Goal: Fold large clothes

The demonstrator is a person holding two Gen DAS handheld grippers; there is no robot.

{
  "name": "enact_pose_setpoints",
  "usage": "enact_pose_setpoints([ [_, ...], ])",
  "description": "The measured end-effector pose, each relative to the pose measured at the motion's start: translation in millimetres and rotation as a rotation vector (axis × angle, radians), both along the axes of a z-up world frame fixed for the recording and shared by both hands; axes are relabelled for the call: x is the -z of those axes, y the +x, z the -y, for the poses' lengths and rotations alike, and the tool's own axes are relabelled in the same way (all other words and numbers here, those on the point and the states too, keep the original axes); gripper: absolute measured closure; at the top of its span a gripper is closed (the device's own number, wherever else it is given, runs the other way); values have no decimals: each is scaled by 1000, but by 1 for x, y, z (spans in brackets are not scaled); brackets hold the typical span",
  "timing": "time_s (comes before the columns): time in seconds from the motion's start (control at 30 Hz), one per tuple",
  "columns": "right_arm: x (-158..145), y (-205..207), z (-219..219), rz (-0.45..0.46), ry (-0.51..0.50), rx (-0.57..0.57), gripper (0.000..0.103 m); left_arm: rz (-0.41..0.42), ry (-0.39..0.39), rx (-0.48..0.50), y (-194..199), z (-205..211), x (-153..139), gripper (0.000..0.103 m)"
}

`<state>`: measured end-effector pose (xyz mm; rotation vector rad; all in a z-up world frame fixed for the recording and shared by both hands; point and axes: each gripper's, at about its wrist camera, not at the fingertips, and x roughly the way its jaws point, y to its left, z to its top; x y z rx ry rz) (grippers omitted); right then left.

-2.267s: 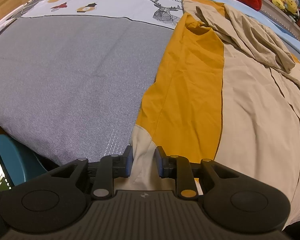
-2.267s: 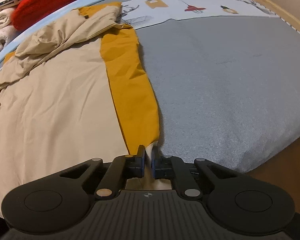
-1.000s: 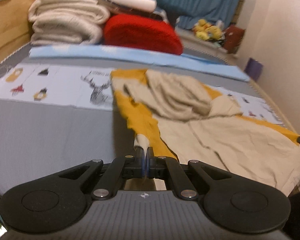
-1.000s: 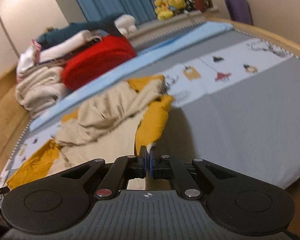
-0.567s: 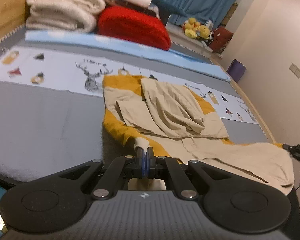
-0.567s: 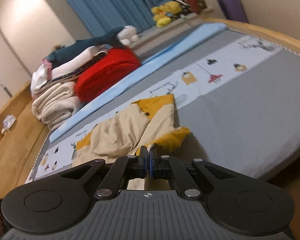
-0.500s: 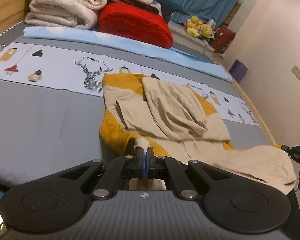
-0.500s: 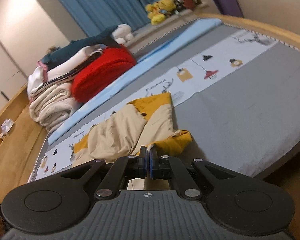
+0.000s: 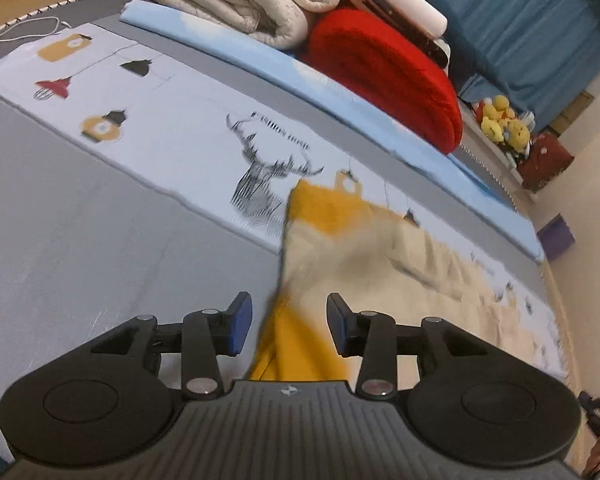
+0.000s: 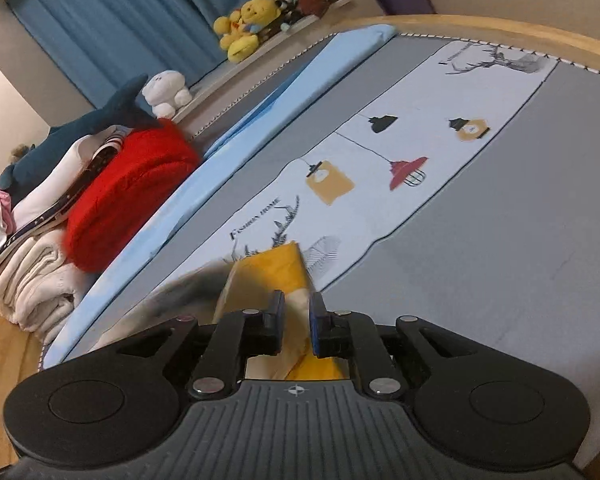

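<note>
Grey bedding (image 9: 80, 248) is spread beneath the yellow-and-beige garment (image 9: 340, 248), which is seen lying between the wide-open fingers of the left gripper (image 9: 289, 322). At the right gripper (image 10: 296, 322), narrowly parted, its fabric (image 10: 268, 272) is unclamped.

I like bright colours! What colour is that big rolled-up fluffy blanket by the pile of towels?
Bright red fluffy rolled blanket, clearest in the left wrist view.
</note>
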<state>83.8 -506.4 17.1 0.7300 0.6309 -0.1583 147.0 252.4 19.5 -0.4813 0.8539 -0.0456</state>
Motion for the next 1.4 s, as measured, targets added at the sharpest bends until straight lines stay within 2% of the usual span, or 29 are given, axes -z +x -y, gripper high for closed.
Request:
enact_pose_setpoints([
  [0.07, 17, -13, -3, 10, -19, -4, 90, -105, 38, 19, -7, 3, 19, 59],
  [0.1, 26, -19, -5, 5, -28, -6, 90, -108, 53, 24, -9, 5, 18, 60],
  [0.17, 36, -23, -7, -44, -18, -11, 88, -52, 118, 51, -12, 12, 3, 60],
  [0.2, 32, -26, -9, -17, -33, -14, 88, -27, 157, 62, -14, 17, -7, 60],
  [0.27, 17, -32, -15, 21, -124, -22, 88, 38, 187, 94, -21, 26, -31, 59],
  [0.37, -2, -48, -21, 100, -150, -33, 88, 150, 236, 136, -36, 41, -64, 60],
  [0.43, -10, -59, -25, 143, -178, -42, 88, 206, 278, 155, -43, 55, -77, 59],
  [0.5, -10, -71, -31, 169, -238, -64, 88, 229, 302, 162, -47, 63, -80, 61],
  [0.63, 1, -73, -38, 120, -326, -91, 88, 216, 289, 159, -39, 65, -55, 70],
  [0.67, 1, -72, -40, 124, -347, -93, 88, 202, 277, 155, -35, 64, -43, 76],
  [0.73, 6, -67, -45, 112, -387, -103, 88, 132, 247, 142, -25, 63, -18, 80],
  [0.77, 10, -63, -47, 88, -391, -114, 88, 75, 241, 141, -17, 63, -10, 87],
  [0.83, 12, -53, -50, 53, -395, -123, 88, 84, 227, 146, -4, 65, -10, 88],
  [0.93, -2, -37, -55, 70, -399, -141, 88, 122, 260, 181, 21, 72, -20, 88],
  [1.0, -9, -21, -58, 71, -397, -173, 85, 124, 262, 178, 43, 74, -22, 88],
  [1.03, -9, -9, -59, 58, -394, -192, 81, 116, 249, 169, 53, 74, -20, 87],
  [1.17, 6, 30, -59, -9, -381, -207, 76, 93, 207, 117, 79, 71, 6, 84],
  [1.27, 30, 46, -57, -47, -361, -202, 73, 12, 210, 98, 92, 68, 29, 84],
  [1.33, 53, 53, -55, -95, -315, -213, 73, 10, 190, 99, 101, 66, 33, 73],
  [1.4, 69, 61, -54, -128, -296, -228, 73, 24, 185, 105, 109, 66, 35, 51],
])
